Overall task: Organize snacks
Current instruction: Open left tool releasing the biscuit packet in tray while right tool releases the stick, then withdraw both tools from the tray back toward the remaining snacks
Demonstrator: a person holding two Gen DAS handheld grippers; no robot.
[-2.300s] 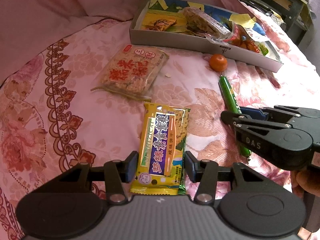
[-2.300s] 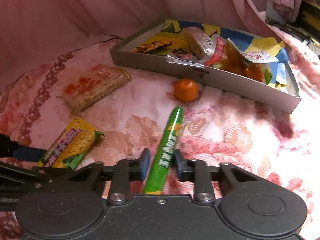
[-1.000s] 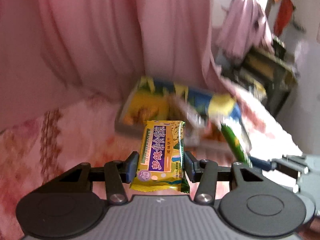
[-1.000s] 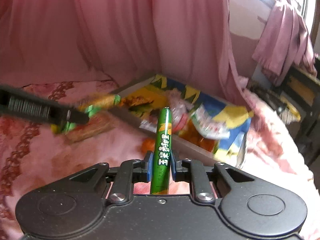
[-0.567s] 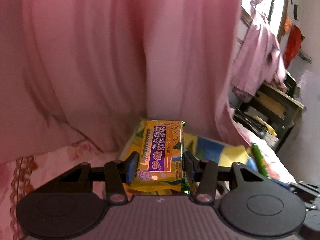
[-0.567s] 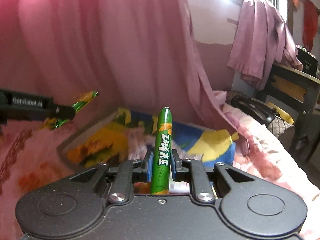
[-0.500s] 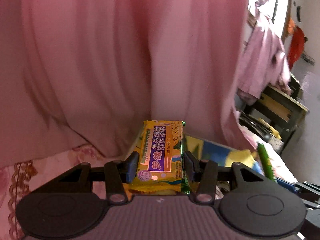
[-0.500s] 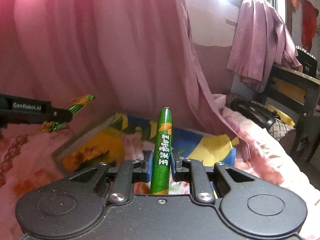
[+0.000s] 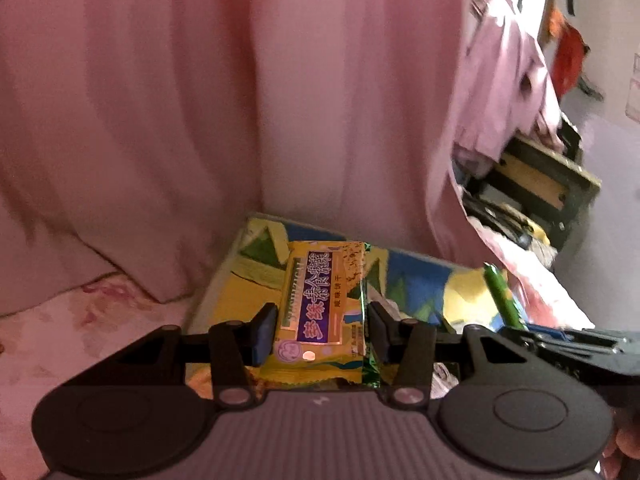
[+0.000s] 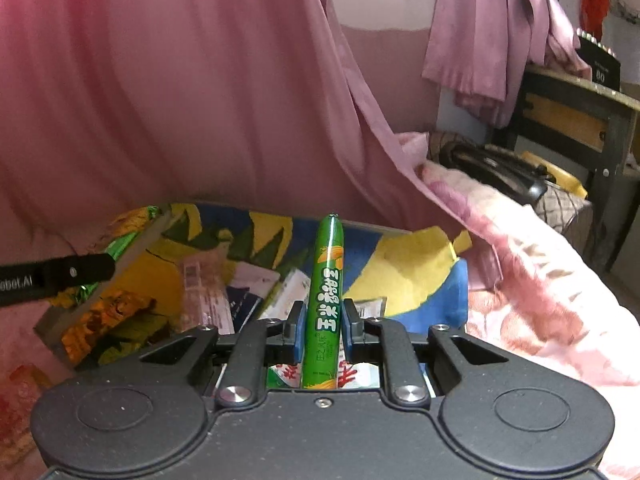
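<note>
Two snacks are held above the colourful box [image 10: 424, 280]. A yellow cracker packet [image 9: 324, 312] is clamped between the fingers of the left gripper [image 9: 322, 332], over the box's left end. A green sausage stick [image 10: 326, 300] is pinched upright in the right gripper [image 10: 322, 334], above wrapped snacks [image 10: 208, 300] lying inside.
</note>
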